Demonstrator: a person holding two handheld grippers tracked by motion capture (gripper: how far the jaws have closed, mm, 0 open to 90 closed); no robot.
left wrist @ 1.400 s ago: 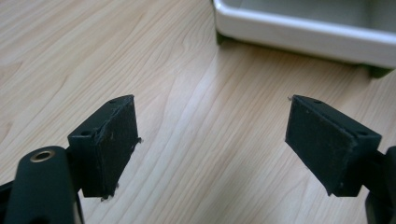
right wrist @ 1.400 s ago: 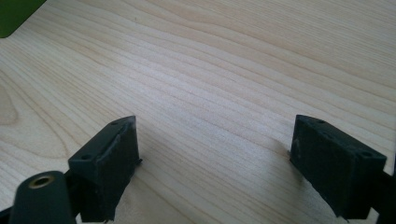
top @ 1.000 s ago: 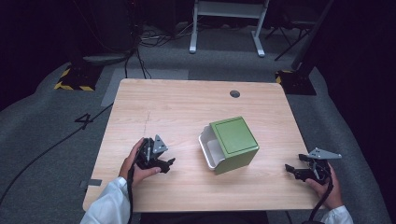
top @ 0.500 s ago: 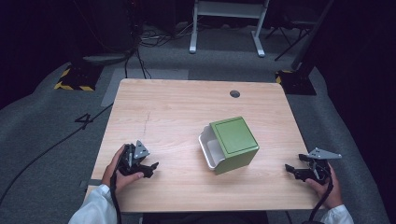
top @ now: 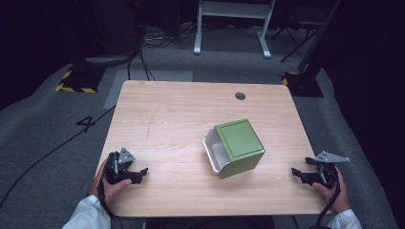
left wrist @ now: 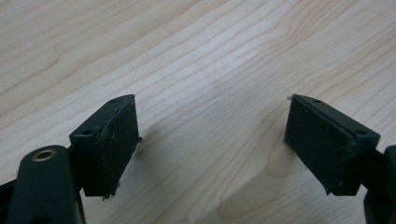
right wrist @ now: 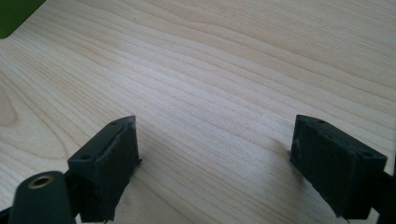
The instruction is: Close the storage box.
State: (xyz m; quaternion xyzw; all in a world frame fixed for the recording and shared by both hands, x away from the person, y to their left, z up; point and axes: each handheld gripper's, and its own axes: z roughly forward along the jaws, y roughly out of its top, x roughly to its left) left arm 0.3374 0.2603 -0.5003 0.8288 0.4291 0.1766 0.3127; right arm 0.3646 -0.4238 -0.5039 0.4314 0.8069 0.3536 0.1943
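1. The high view is taken from above the near edge of the table (top: 191,109), facing forward and down; the whole top is taken in, with floor seen beyond its far edge.
2. The left gripper view is taken close over the wood, along the left gripper (left wrist: 212,144), held near the near left corner (top: 125,171).
3. The right gripper view is taken equally low, along the right gripper (right wrist: 215,163), near the near right corner (top: 313,175).
4. A green patch (right wrist: 16,14) at its top left edge is probably the green box (top: 239,145), shared with the high view.
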